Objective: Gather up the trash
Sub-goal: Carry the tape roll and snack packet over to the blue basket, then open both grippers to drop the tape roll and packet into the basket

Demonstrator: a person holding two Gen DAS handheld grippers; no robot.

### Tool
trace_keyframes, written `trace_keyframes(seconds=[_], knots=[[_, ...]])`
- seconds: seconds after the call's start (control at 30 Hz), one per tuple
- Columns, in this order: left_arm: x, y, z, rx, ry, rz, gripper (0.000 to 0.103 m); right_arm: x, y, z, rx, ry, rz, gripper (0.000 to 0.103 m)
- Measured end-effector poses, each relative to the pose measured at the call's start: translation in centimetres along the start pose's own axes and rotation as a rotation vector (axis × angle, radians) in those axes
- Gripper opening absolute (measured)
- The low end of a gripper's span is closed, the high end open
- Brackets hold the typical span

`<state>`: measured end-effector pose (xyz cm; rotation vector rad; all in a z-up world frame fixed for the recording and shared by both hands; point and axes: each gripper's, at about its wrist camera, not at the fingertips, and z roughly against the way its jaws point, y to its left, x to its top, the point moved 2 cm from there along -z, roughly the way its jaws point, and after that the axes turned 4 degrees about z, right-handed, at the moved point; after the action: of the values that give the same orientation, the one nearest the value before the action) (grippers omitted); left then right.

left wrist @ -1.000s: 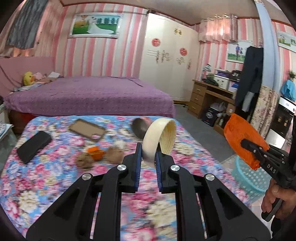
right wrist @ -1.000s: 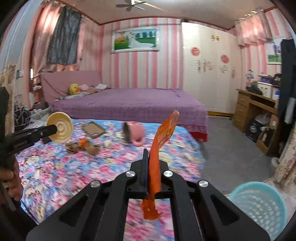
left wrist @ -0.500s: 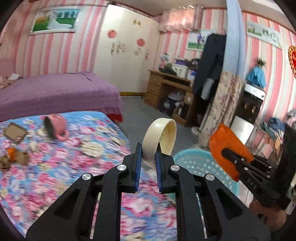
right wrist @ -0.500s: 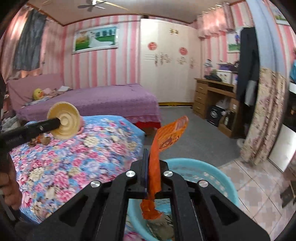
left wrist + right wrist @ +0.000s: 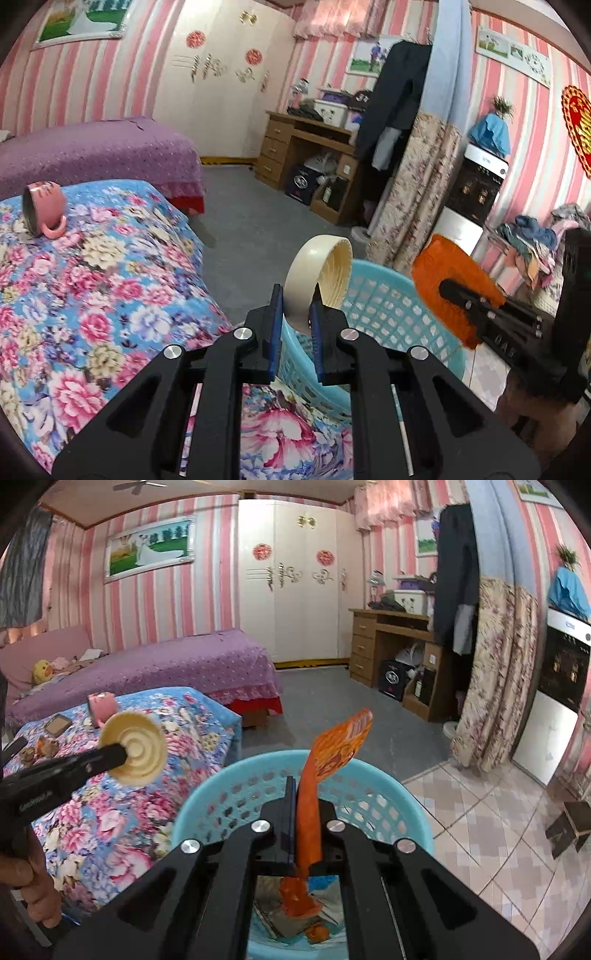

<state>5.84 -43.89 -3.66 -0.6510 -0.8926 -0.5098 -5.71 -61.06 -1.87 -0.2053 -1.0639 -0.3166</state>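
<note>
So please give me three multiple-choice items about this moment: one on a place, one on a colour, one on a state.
1. Where does the pink mug lie?
A. on the flowered bedspread
B. in the basket
C. on the desk

2. What colour is the basket?
A. red
B. light blue
C. white

3. How is the wrapper held?
A. lying loose on the floor
B. clamped in the right gripper
C. hanging from the left gripper

Key: 1 A, the mug lies on its side on the bedspread. 2 B, its lattice wall is light blue. 3 B, the jaws are shut on the orange wrapper above the basket; the left gripper holds a cream lid.
</note>
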Motion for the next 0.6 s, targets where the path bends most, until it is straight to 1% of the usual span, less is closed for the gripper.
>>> trace_keyframes(seconds=[0.07, 0.27, 0.47, 0.6], knots=[[-0.1, -0.2, -0.8, 0.008, 0.013, -0.030, 0.013, -0.2, -0.6, 0.0, -0.009, 0.006, -0.003, 0.002], [-0.4, -1.0, -1.8, -0.045, 0.056, -0.014, 0.013, -0.5, -0.9, -0.2, -0.022, 0.029, 0.002, 0.002], [-0.7, -2.5, -3.2, -0.066, 0.090, -0.034, 0.013, -1.2, -0.7, 0.5, -0.018, 0.022, -0.009, 0.002], [-0.7, -3.1, -3.6, -0.087, 0.094, -0.022, 0.013, -1.4, -1.2, 0.6, -0.018, 0.024, -0.020, 0.002]])
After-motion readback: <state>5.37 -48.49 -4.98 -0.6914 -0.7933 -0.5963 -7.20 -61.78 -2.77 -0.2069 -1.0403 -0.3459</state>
